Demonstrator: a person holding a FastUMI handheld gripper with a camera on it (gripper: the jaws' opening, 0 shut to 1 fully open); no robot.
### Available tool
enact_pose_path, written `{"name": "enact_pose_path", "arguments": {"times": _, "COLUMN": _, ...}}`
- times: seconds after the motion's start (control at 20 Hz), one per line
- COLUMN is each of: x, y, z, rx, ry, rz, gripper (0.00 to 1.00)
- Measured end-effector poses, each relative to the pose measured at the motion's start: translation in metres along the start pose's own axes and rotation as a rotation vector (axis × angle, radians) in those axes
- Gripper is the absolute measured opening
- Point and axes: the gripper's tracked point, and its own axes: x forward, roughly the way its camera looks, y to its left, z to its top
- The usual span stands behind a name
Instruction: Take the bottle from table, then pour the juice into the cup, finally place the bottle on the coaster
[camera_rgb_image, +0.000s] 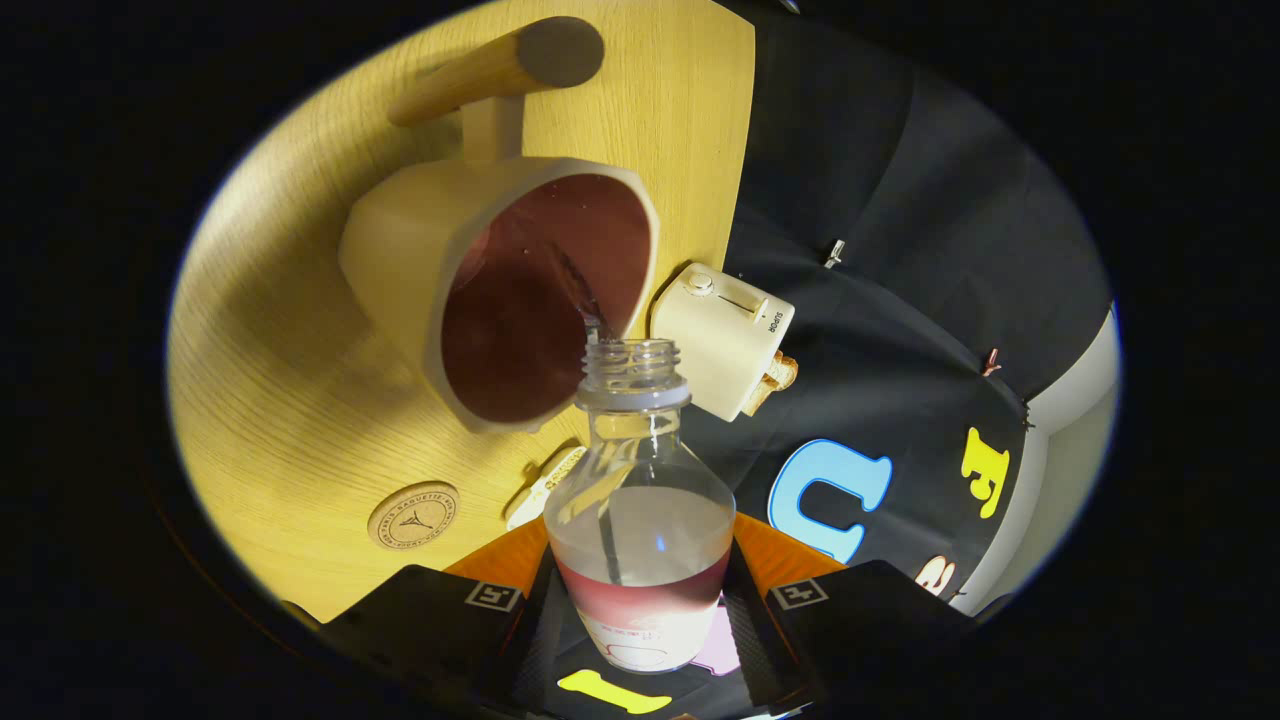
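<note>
Gripper (640, 600): both fingers clamped on the bottle's lower body.
Bottle (640, 520): tipped, long axis running straight ahead from the fingers, open mouth at the cup's rim.
Cup (500, 300): just beyond the mouth, red juice inside, a thin stream entering.
Coaster (414, 515): on the table (280, 400), beside the bottle, nearer than the cup.
Next: I'd judge righting the bottle, then swinging over to the coaster.
</note>
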Motion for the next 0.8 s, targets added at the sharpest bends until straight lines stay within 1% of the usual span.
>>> {"name": "enact_pose_path", "arguments": {"times": 0.5, "x": -0.003, "y": -0.009, "z": -0.001, "rx": -0.124, "ry": -0.037, "rz": -0.013, "gripper": 0.75}}
{"name": "enact_pose_path", "arguments": {"times": 0.8, "x": -0.003, "y": -0.021, "z": 0.003, "rx": -0.199, "ry": -0.063, "rz": -0.043, "gripper": 0.75}}
